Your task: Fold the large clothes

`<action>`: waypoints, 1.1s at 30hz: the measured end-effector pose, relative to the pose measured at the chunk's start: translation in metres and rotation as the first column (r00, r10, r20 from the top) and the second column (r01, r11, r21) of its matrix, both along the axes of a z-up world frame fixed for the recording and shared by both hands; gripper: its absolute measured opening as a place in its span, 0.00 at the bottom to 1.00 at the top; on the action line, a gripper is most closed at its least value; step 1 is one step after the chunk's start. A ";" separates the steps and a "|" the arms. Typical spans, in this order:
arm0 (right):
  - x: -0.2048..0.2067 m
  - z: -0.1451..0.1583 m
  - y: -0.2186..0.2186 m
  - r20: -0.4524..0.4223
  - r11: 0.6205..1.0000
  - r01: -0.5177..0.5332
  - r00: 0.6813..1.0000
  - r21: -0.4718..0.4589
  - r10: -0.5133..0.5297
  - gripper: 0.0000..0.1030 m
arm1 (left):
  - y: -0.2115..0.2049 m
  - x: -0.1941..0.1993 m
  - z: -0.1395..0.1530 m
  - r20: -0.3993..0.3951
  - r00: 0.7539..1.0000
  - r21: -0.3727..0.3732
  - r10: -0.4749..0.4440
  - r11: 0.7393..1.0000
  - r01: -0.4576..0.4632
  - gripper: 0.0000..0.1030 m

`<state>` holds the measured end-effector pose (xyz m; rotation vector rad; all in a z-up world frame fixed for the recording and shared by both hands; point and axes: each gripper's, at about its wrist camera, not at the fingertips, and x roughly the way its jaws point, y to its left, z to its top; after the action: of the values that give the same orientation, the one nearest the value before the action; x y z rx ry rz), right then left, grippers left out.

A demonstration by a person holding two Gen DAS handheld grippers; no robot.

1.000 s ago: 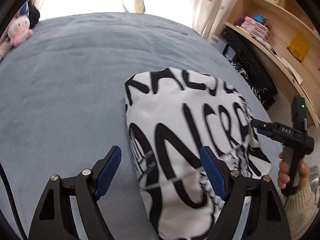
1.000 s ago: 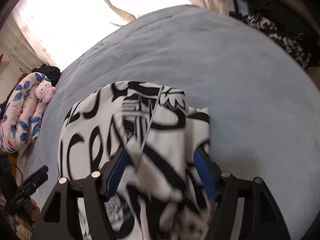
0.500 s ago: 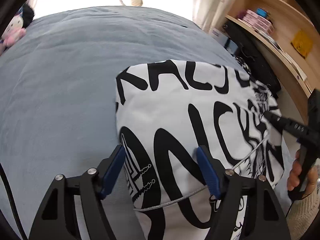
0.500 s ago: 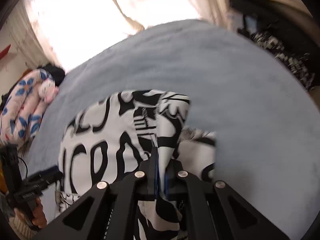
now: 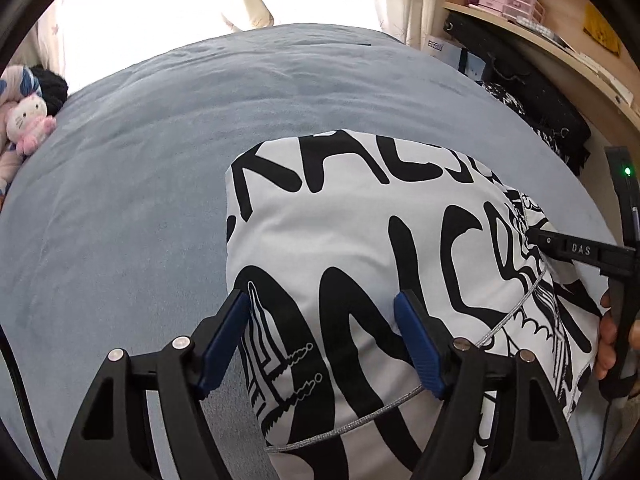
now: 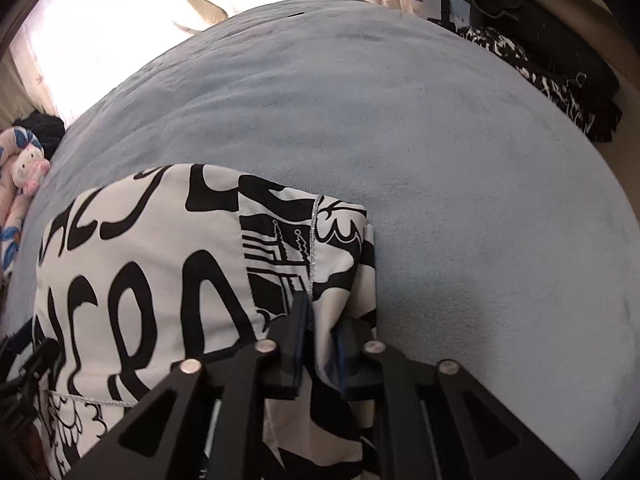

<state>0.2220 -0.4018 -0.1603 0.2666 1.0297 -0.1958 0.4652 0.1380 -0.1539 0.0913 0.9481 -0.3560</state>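
A bunched fold at the right edge of the printed garment (image 6: 152,280), folded on the bed (image 6: 460,160), has just been clamped in the right tongs (image 6: 322,344), now easing slightly; the left tongs (image 5: 324,344) are held apart over its near-left part, so another fold seems due.

Each camera sits on a gripper and looks forward and down along its two fingers at the bed (image 5: 140,200). The left one is close over the near left part of the cloth (image 5: 360,240). The right one is close over its near right edge (image 6: 140,260). Both see the cloth, the far window (image 5: 160,0), and the toy (image 5: 28,120) at far left.
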 end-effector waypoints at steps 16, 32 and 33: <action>-0.068 0.073 0.041 0.164 0.992 0.029 0.986 -0.125 -0.008 0.45 | 0.005 -0.016 0.004 -0.058 0.993 -0.018 0.100 0.995 -0.101 0.78; -0.097 0.021 0.089 -0.029 0.955 -0.128 0.992 -0.268 0.125 0.51 | 0.012 -0.093 0.051 0.143 0.989 -0.157 0.023 0.988 -0.001 0.78; -0.099 0.020 0.092 -0.035 0.945 -0.133 0.991 -0.300 0.128 0.51 | 0.012 -0.093 0.052 0.139 0.990 -0.155 0.019 0.988 0.003 0.78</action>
<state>0.1231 -0.3099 -0.1408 -0.0816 1.0124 -0.2322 0.3723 0.1500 -0.1021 -0.0288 0.7788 -0.4094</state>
